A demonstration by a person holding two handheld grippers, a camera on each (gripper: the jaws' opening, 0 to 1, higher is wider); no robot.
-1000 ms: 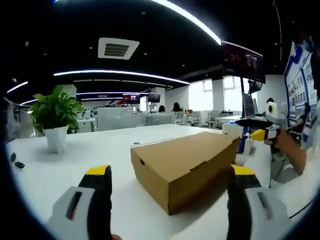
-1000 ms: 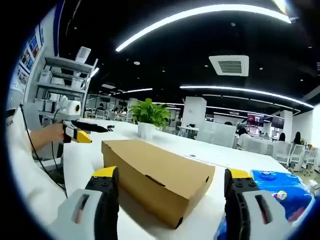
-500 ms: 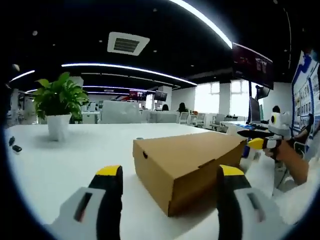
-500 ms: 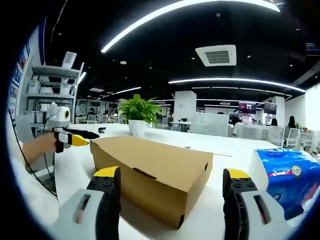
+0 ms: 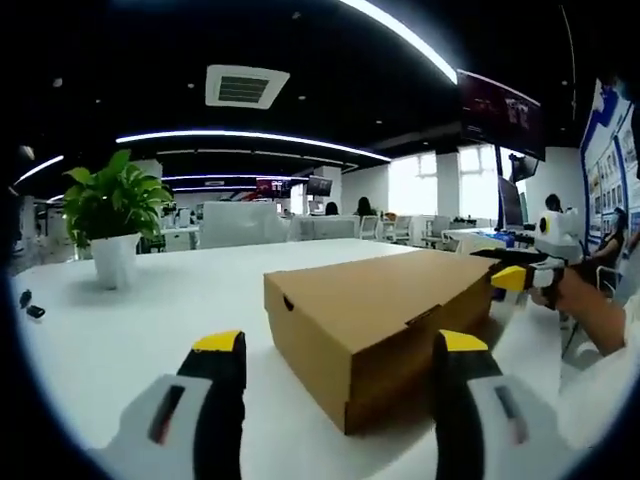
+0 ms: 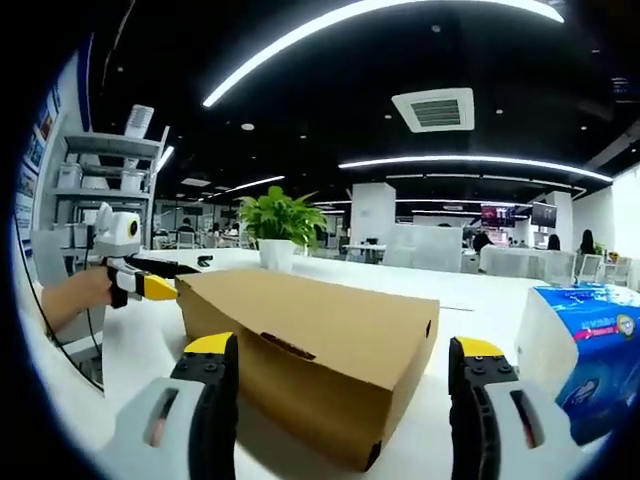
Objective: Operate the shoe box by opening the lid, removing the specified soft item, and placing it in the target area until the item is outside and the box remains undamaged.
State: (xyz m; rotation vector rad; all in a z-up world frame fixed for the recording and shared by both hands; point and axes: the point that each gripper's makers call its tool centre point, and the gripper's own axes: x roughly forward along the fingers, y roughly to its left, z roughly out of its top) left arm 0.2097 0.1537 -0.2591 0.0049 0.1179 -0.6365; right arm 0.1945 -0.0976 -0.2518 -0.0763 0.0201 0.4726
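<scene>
A brown cardboard shoe box [image 5: 380, 320] lies on the white table [image 5: 140, 330] with its lid down. It also lies ahead in the right gripper view, shoe box [image 6: 310, 345]. My left gripper [image 5: 338, 345] is open, its yellow-tipped jaws just short of the box's near corner. My right gripper [image 6: 342, 348] is open too, facing the box's other end. Each gripper appears in the other's view, held by a hand: the right gripper [image 5: 515, 272] at the box's far end, the left gripper [image 6: 150, 278] likewise.
A potted green plant [image 5: 108, 225] stands on the table at the far left. A blue and white tissue pack [image 6: 585, 350] sits to the right of the box in the right gripper view. Small dark items [image 5: 30, 305] lie near the table's left edge. Office desks stand beyond.
Both grippers have come a little closer to the box, which looks larger now. The left gripper's jaws narrowed slightly after the earliest frame. The lid stays down.
</scene>
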